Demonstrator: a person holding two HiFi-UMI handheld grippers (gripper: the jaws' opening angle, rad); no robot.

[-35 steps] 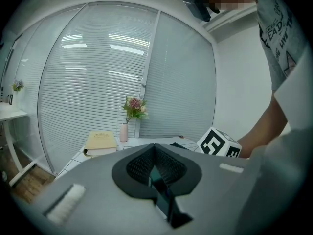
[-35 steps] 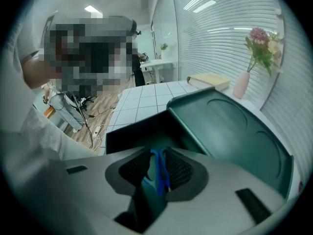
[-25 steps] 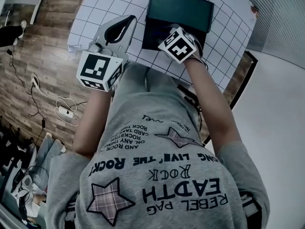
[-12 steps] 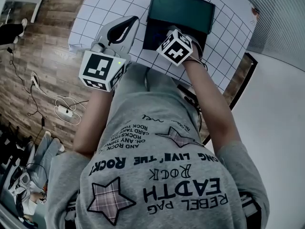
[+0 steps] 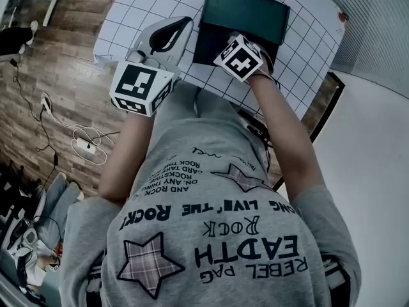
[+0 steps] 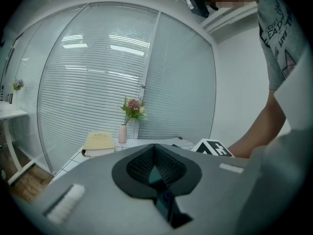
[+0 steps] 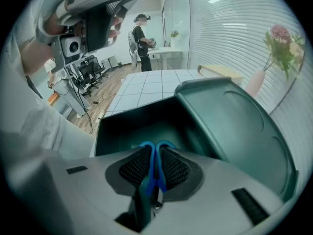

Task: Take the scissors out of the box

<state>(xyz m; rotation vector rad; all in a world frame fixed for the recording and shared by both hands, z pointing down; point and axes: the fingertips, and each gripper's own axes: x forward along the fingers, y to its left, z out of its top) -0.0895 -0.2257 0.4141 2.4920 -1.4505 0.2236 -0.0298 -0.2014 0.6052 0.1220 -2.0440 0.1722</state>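
Floor: brown wood planks at 9 o'clock in the head view, with white cables lying on them.
Table: white gridded top at 12 o'clock.
Walls: pale horizontal blinds; plain white wall at 3 o'clock.
Table's far end: pink vase of flowers, with a yellowish book just beside it.
Light: bright strips reflected in the blinds.

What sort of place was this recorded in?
Most likely an office or lab workroom: a wall of closed blinds, office chairs on a wood-look floor, and loose cables lying beside the white grid-topped table.
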